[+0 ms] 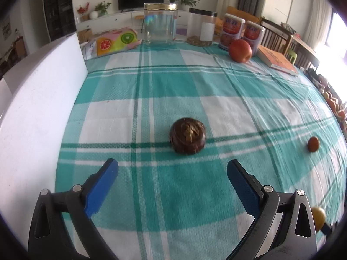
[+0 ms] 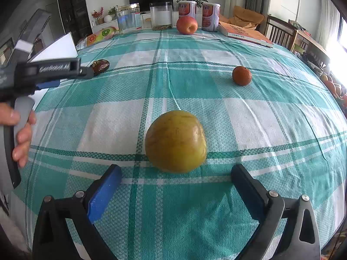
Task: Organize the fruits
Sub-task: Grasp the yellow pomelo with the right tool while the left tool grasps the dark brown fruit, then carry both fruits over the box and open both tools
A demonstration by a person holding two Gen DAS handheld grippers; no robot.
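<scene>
Hidden or unclear items: in my left wrist view, the yellow-green fruit (image 1: pixel 318 215) is mostly covered by the claw's right arm; only a small rounded part shows at the lower right. The small orange fruit (image 1: pixel 313 143) sits near the right edge, blurred. In my right wrist view, the dark brown fruit (image 2: pixel 100 65) is partly covered by the tip of my left claw (image 2: pixel 86 72), so its full outline cannot be read. More orange fruit at the far right edge of both views is cut off and too distorted to count.

Left claw (image 1: pixel 172 168): jaws apart, holding nothing. The dark brown fruit (image 1: pixel 187 138) lies on the checked desk (image 1: pixel 151 86) just ahead of the fingertips, roughly centred on the gap, not touching either finger.

Right claw (image 2: pixel 176 172): jaws apart, holding nothing. The yellow-green fruit (image 2: pixel 176 141) rests on the desk just ahead of the gap, centred, its near side close to the fingertip line; contact is not visible. The small orange fruit (image 2: pixel 242 75) lies farther back to the right, well apart. A red apple (image 2: pixel 187 25) stands at the far edge of the desk, near two cans (image 2: pixel 210 17).
</scene>
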